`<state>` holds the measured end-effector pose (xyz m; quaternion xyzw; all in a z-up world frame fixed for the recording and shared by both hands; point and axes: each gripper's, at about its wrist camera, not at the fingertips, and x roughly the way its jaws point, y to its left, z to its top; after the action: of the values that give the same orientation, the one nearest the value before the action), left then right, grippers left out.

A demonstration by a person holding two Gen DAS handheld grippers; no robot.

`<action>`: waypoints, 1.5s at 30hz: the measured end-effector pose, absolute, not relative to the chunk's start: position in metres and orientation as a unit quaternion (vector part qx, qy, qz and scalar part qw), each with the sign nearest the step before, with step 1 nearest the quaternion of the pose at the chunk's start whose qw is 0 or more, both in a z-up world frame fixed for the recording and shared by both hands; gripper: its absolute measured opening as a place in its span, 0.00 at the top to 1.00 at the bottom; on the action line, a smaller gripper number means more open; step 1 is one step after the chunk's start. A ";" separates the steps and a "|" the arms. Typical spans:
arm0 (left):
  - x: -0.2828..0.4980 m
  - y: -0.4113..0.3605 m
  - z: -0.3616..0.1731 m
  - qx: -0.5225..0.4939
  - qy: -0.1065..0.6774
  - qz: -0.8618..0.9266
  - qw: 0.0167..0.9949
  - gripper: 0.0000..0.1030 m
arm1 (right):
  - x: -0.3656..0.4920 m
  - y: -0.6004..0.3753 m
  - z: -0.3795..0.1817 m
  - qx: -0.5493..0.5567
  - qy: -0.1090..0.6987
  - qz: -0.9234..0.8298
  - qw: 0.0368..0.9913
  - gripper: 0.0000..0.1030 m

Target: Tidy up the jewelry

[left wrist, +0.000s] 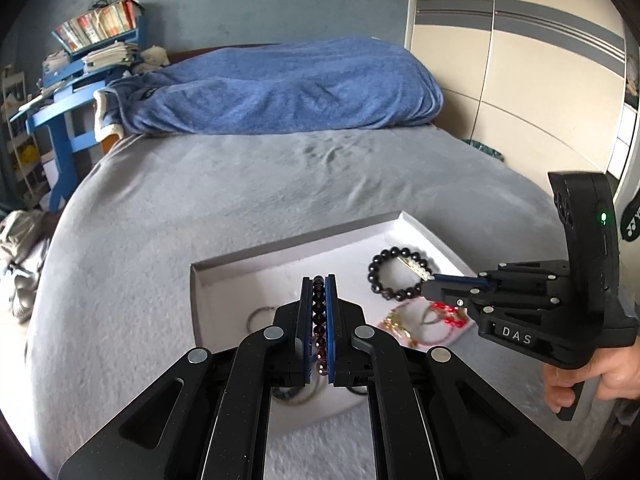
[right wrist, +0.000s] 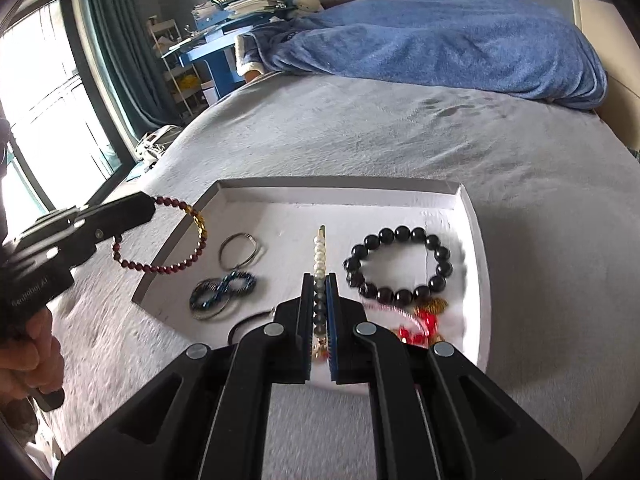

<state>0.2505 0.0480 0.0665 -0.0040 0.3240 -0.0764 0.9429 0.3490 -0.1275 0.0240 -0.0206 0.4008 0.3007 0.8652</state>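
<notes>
While over tray rim (right wrist: 176,240), garnet bracelet (right wrist: 160,268).

Bright daylight from window (right wrist: 44,92), glare there. Edges bend round w/ dark corners. Red beads (right wrist: 416,330) look blurry.

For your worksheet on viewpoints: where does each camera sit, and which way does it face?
Left wrist: on the left claw, facing the tray and bed; shows the dark red bracelet, right claw and hand.
Right wrist: on the right claw, facing the tray; shows the pearl clip and left claw.
Shared: black bead bracelet.
</notes>
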 end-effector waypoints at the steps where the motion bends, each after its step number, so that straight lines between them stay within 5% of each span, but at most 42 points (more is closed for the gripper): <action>1: 0.255 0.048 0.064 -0.003 0.326 -0.076 0.942 0.94 | 0.353 -0.125 0.023 -0.019 0.403 0.300 0.864 0.95; 27: 0.293 0.031 -0.011 0.003 0.383 -0.068 0.921 0.94 | 0.388 -0.080 -0.032 -0.076 0.441 0.277 0.850 0.92; 30: 0.289 0.037 -0.011 -0.005 0.380 -0.058 0.923 0.80 | 0.385 -0.078 -0.030 -0.085 0.435 0.275 0.853 0.76; 36: 0.270 0.046 -0.004 -0.021 0.363 -0.050 0.930 0.63 | 0.367 -0.087 -0.014 -0.081 0.399 0.286 0.867 0.67; 39: 0.258 0.050 0.001 -0.028 0.349 -0.050 0.935 0.39 | 0.358 -0.097 -0.004 -0.069 0.379 0.289 0.876 0.55; 45: 0.233 0.053 0.015 -0.039 0.322 -0.042 0.945 0.25 | 0.334 -0.119 0.015 -0.052 0.346 0.287 0.892 0.46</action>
<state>0.2330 0.0526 0.0153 -0.0390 0.3220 -0.0418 0.9450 0.3337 -0.1190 0.0149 -0.0524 0.3463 0.2870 0.8916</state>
